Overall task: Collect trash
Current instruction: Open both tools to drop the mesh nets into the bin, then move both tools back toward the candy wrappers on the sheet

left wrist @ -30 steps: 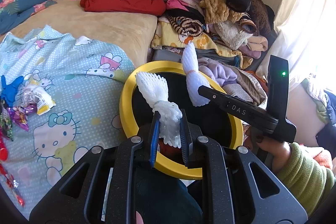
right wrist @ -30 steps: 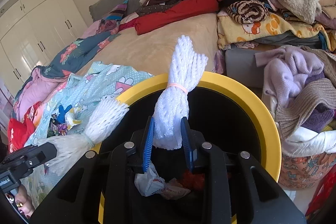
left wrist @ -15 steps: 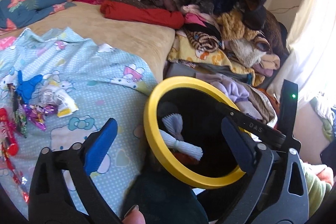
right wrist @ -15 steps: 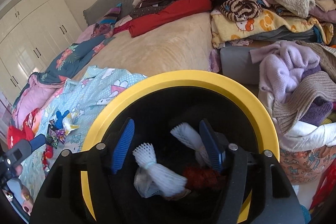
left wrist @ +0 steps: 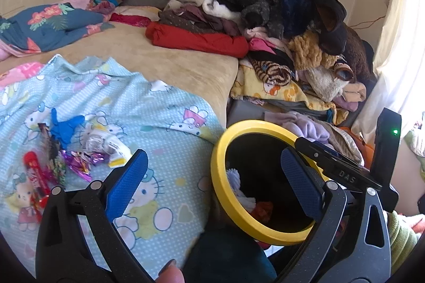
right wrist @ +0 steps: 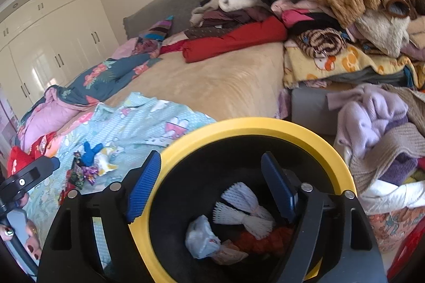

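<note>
Both foam nets (right wrist: 244, 208) lie inside the bin (right wrist: 265, 125). The remaining wrappers (left wrist: 79, 158) sit on the bedsheet (left wrist: 159, 118) left of the bin, nearer the left gripper (left wrist: 212, 190), wide and empty; the right gripper (right wrist: 212, 190), its jaws just opening, holds nothing over the bin.

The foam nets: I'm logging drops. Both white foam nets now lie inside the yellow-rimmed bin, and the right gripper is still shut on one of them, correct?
Not quite. Both white foam nets do lie inside the yellow-rimmed bin, but the right gripper holds neither. The right wrist view shows its jaws, which have just been opening, standing apart with nothing between the pads.
</note>
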